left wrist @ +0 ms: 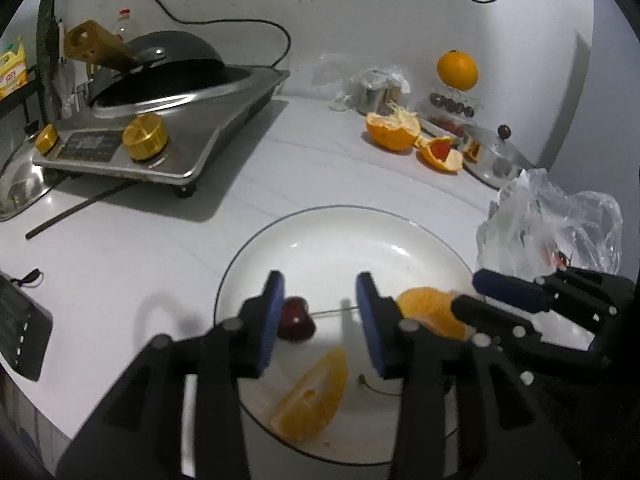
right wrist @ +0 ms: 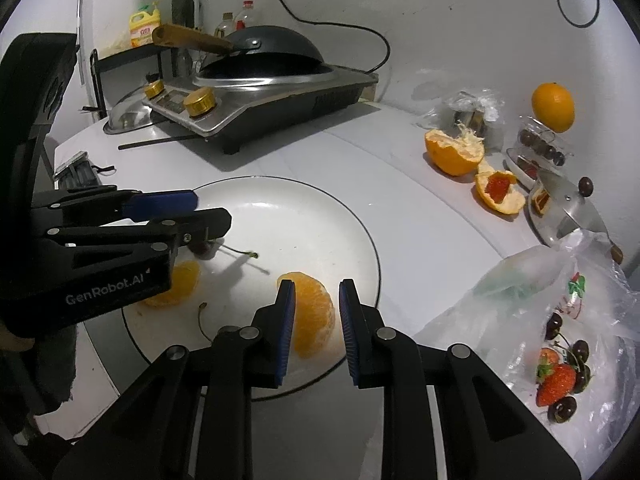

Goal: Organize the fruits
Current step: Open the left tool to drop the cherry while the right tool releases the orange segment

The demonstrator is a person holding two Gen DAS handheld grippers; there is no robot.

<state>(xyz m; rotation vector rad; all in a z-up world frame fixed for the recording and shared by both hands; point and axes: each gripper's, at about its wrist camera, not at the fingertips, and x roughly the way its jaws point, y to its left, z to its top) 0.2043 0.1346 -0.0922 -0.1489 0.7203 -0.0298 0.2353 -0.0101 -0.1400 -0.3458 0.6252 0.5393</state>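
Observation:
A white plate [left wrist: 320,236] [right wrist: 304,208] holds a dark cherry [left wrist: 296,320] with a long stem and two peeled orange pieces. My left gripper [left wrist: 320,312] is open above the plate, with the cherry just inside its left finger and one orange piece [left wrist: 316,396] below it. My right gripper [right wrist: 316,320] is open, its jaws on either side of the other orange piece [right wrist: 314,320]; whether the pads touch it I cannot tell. In the left wrist view that piece [left wrist: 432,312] lies beside the right gripper's fingers [left wrist: 504,288]. The left gripper also shows in the right wrist view [right wrist: 192,216].
A clear plastic bag [right wrist: 560,320] with cherries and a strawberry [right wrist: 556,380] lies right of the plate. Orange peels [right wrist: 456,152], a whole orange [right wrist: 553,106], a pot lid [right wrist: 568,208] and fruit boxes stand at the back right. An induction cooker [right wrist: 256,100] with a wok stands back left.

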